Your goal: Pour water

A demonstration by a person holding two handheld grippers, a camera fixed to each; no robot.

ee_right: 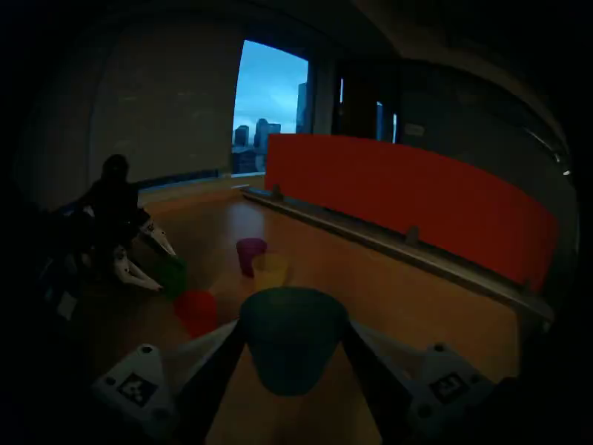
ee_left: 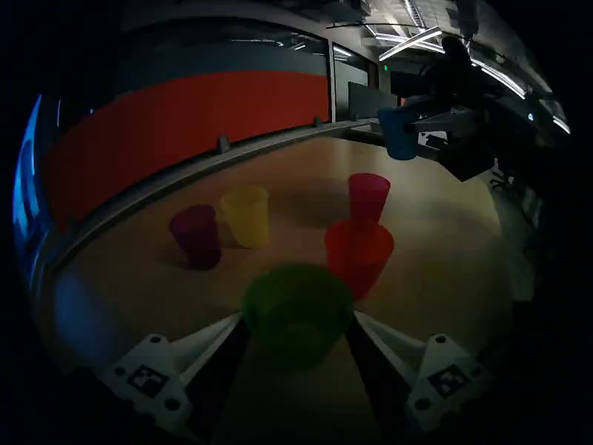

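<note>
Left gripper view: a red panel point(ee_left: 185, 133) stands far left behind the rail point(ee_left: 222, 144) on the desk's far edge, and light strips point(ee_left: 408, 41) run overhead at far right.
Right gripper view: a window point(ee_right: 270, 111) with towers beyond it, far off and left of the same panel.
Purple cup point(ee_left: 196, 236): upright on the desk point(ee_left: 452, 245), leftmost of the standing cups.
Yellow cup point(ee_left: 246, 215): upright just right of the purple cup, slightly farther back, with a narrow gap between them.
Left gripper point(ee_left: 298, 320): its fingers are clamped on the green cup point(ee_left: 298, 297), one on each side, near and low over the desk.
Red cup point(ee_left: 359, 256): upright just beyond the green cup and to its right.
Pink cup point(ee_left: 368, 194): upright right behind the red cup, which partly covers it.
Right gripper point(ee_right: 293, 326): its fingers are clamped on the blue cup point(ee_right: 293, 360); the left gripper view shows this cup in the air at far right.
Count: six cups, one of each colour, four standing and two held, plus two grippers.
Water: I cannot tell whether any cup holds some.
Open room: bare desk runs right of the red and pink cups to the desk's right edge. A bare strip also lies between the standing cups and the rail.
</note>
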